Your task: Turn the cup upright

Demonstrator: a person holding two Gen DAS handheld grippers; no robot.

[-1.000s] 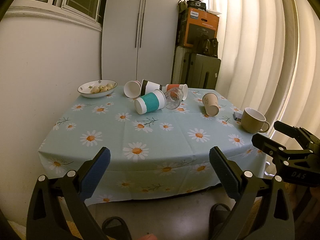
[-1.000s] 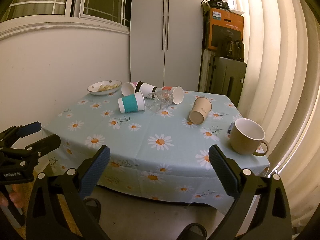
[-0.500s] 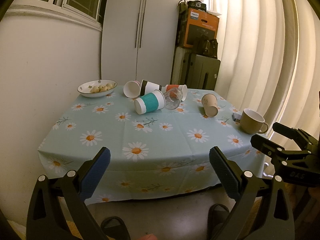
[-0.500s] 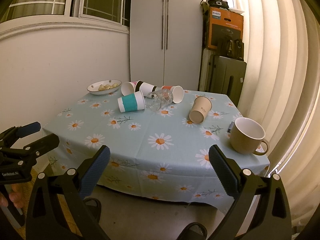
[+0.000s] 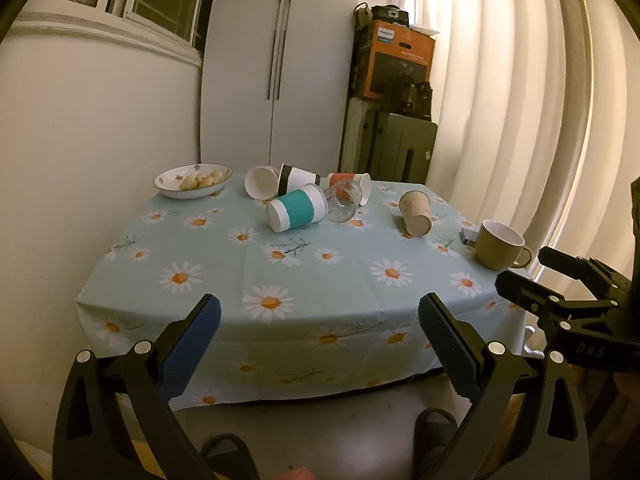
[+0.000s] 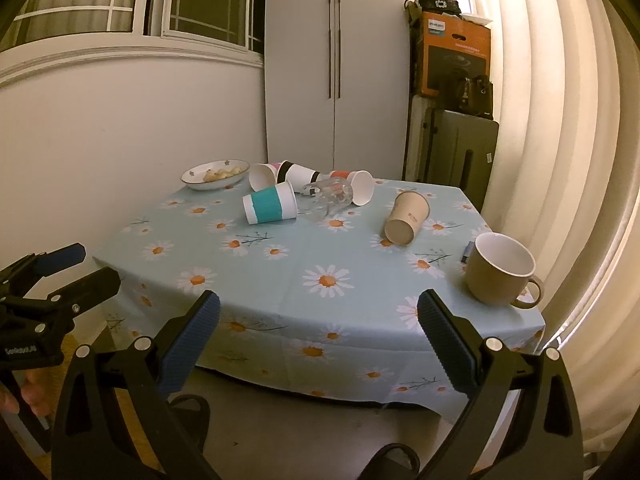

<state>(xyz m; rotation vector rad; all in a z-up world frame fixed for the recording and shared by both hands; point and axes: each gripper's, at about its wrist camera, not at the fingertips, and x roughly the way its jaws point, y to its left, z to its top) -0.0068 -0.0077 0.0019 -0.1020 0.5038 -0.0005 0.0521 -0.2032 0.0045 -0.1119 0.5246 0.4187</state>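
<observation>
While both grippers, left gripper (image 5: 319, 346) and right gripper (image 6: 319, 344), hang wide apart and empty off the table's near edge, the teal-banded paper cup (image 5: 296, 212) lies sideways. An upright tan ceramic mug (image 6: 499, 274) stands near the right edge.

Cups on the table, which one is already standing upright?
The tan mug with a handle, near the table's right edge. The paper cups, like the teal one, and the clear glass all lie on their sides.

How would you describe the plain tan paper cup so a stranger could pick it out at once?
Start at the daisy-print tablecloth. Between the heap of tipped cups and the upright mug lies the tan paper cup, alone on its side. Unlike its neighbours, it has no coloured band.
</observation>
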